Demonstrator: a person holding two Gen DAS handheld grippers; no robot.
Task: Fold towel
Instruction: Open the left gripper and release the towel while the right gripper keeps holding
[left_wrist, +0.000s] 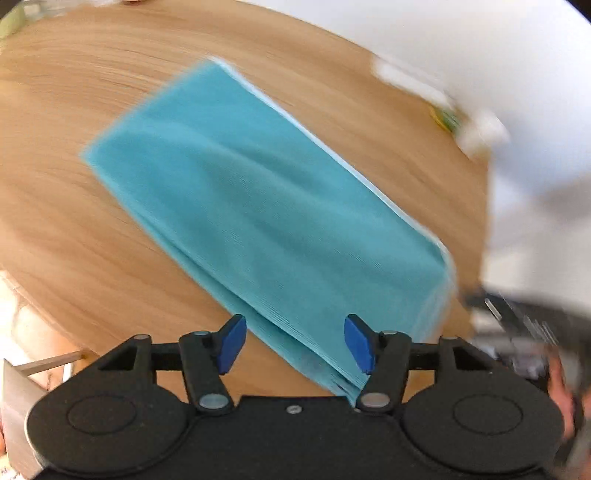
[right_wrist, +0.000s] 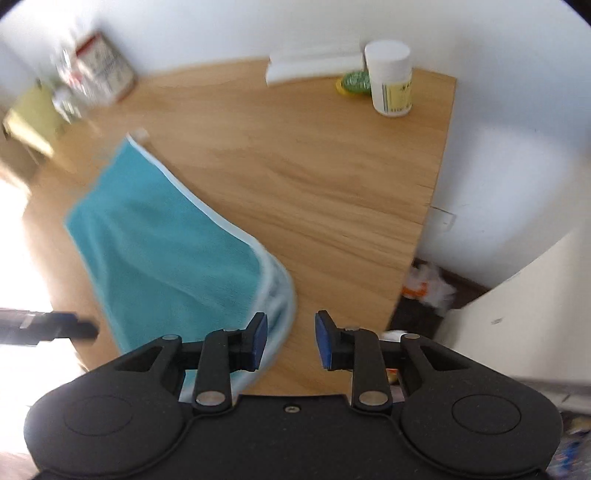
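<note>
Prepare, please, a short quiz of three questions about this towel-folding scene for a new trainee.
1. True or false: the left gripper is shut on the teal towel.
2. What stands beside the white bottle at the far edge of the wooden table? A) a green and yellow lid B) a cup C) a spoon
3. Fill in: the right gripper is ___.

Key: 1 false, its jaws are apart and grip nothing. 2 A, the green and yellow lid. 3 open.
</note>
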